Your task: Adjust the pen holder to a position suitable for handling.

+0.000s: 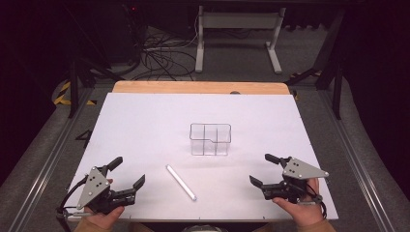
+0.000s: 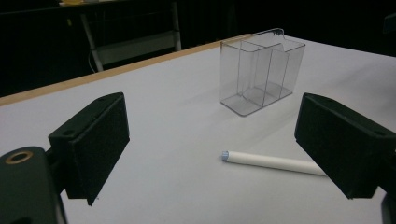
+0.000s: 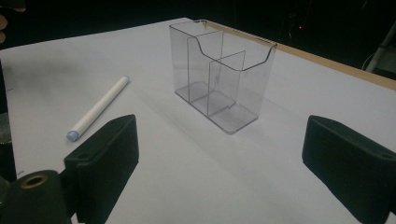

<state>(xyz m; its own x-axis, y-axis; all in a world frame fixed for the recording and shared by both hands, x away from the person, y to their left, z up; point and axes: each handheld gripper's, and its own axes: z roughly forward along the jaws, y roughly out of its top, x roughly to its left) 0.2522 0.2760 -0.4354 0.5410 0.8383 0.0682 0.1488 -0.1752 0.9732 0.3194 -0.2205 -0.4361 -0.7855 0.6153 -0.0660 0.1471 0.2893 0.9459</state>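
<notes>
Both jaws wide, empty: left gripper (image 1: 126,175), right gripper (image 1: 264,169). White marker (image 1: 181,182) flat on bench (image 1: 145,121), near clear organizer (image 1: 210,139).

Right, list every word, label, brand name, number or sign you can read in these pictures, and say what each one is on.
There is no readable text.
White stick: plain, no print visible.
Clear divided holder: no label or marking.
White table top: blank.
Left hand-held gripper and right hand-held gripper: black jaws and grey plates bear screw holes, no lettering.
Yellow-black striped tape on the floor: a hazard pattern, no words.
</notes>
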